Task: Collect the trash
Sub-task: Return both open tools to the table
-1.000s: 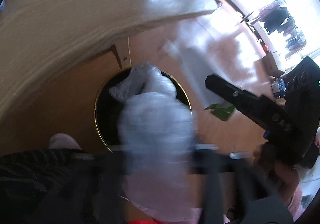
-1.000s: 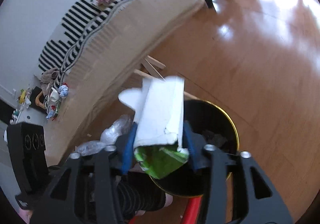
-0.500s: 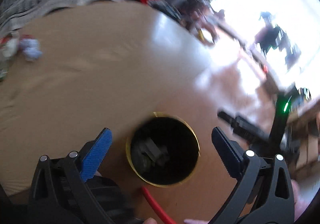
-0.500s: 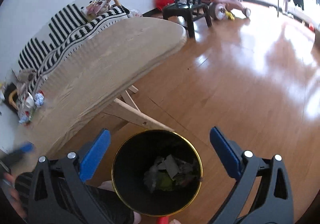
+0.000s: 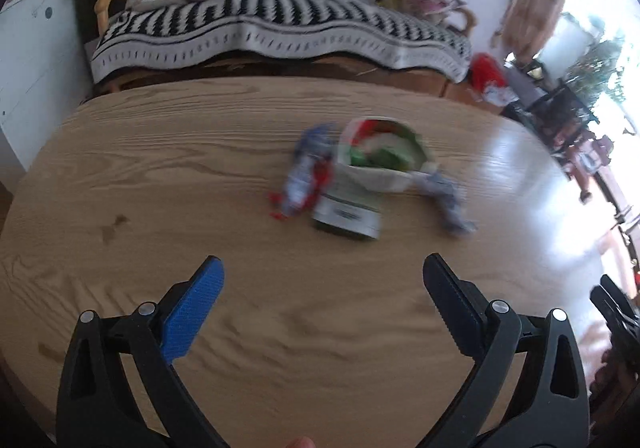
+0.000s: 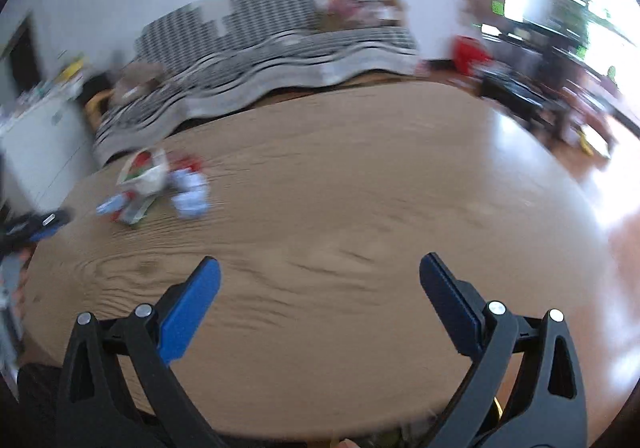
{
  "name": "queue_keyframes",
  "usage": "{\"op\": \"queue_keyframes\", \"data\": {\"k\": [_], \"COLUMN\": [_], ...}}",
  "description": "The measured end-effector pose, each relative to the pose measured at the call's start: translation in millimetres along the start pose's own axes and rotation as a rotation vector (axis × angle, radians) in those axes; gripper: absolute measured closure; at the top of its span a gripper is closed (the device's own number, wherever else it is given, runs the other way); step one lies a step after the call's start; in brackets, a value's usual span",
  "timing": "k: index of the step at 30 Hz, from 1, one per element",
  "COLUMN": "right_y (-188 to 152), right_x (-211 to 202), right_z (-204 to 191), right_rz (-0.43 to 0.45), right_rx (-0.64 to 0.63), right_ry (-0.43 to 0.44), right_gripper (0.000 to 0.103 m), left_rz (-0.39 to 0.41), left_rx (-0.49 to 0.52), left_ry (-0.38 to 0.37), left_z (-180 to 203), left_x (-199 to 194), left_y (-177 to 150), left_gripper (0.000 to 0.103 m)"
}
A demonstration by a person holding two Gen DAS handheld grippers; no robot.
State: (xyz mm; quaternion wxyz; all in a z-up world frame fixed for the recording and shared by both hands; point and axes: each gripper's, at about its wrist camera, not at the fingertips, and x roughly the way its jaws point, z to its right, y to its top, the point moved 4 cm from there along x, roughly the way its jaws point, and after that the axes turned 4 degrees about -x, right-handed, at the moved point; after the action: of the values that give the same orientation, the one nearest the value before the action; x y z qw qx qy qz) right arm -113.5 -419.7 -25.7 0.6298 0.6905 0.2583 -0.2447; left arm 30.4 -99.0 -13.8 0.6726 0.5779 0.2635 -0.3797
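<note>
The wooden surface (image 5: 168, 184) is filling both views, with a striped sofa (image 5: 280, 20) standing behind it. The trash (image 5: 352, 172) is lying toward the far side — a white-and-green carton between crumpled blue-and-red wrappers, blurred. The left gripper (image 5: 322, 276) is hovering short of it, jaws wide, nothing between them. The right gripper (image 6: 319, 276) is hovering well apart from the trash — jaws wide, empty.

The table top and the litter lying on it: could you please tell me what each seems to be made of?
Table top: pale wood or wood-look veneer, matt, with clear grain lines. White and green carton: probably printed card, crumpled open. Blue, white and red wrapper and the pale crumpled piece: likely thin plastic film or paper; blur leaves it open.
</note>
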Motion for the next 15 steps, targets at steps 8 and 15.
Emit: {"op": "queue_keyframes", "data": {"k": [8,15], "right_y": [39,68], "right_x": [99,161], "right_z": [-84,-123], "right_rz": [-0.145,-0.164], "right_rx": [-0.172,-0.186], "right_ry": [0.030,0.001], "right_gripper": [0.007,0.007], "left_rz": [-0.064,-0.057], "left_rx": [-0.035,-0.043], "left_ry": [-0.013,-0.034], "left_z": [-39,-52], "left_x": [81,117], "left_y": [51,78], "left_gripper": [0.006,0.006]}}
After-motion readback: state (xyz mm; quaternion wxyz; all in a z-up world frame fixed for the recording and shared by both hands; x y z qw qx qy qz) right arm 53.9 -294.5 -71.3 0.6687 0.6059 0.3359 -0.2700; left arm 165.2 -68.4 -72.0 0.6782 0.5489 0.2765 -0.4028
